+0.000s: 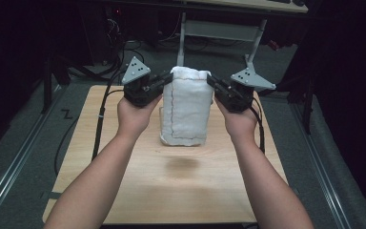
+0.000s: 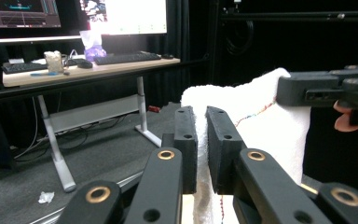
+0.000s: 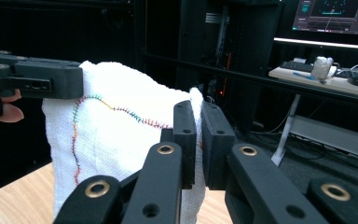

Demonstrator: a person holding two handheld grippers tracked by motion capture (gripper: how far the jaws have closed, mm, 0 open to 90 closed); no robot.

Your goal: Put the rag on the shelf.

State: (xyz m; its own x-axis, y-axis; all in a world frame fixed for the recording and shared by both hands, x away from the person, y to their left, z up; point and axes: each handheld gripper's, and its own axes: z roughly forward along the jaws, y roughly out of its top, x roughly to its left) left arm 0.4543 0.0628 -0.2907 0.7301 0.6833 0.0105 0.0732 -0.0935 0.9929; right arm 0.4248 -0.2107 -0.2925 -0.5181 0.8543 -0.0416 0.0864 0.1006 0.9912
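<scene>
A white towel (image 1: 187, 107) with coloured stitching along its edge hangs in the air above the wooden table (image 1: 124, 186), folded double. My left gripper (image 1: 166, 79) is shut on its upper left corner, and my right gripper (image 1: 211, 81) is shut on its upper right corner. In the left gripper view the jaws of the left gripper (image 2: 201, 140) pinch the towel (image 2: 261, 121), with the other gripper's jaws at the far corner. In the right gripper view the right gripper (image 3: 198, 135) clamps the towel (image 3: 116, 135) the same way. The towel's lower edge hovers just over the table, casting a shadow.
A desk (image 2: 74, 70) with keyboards and monitors stands beyond the table. Its metal legs (image 1: 181, 43) rise behind the towel. Cables (image 1: 100, 124) trail from the left gripper across the table's left side. Grey floor surrounds the table.
</scene>
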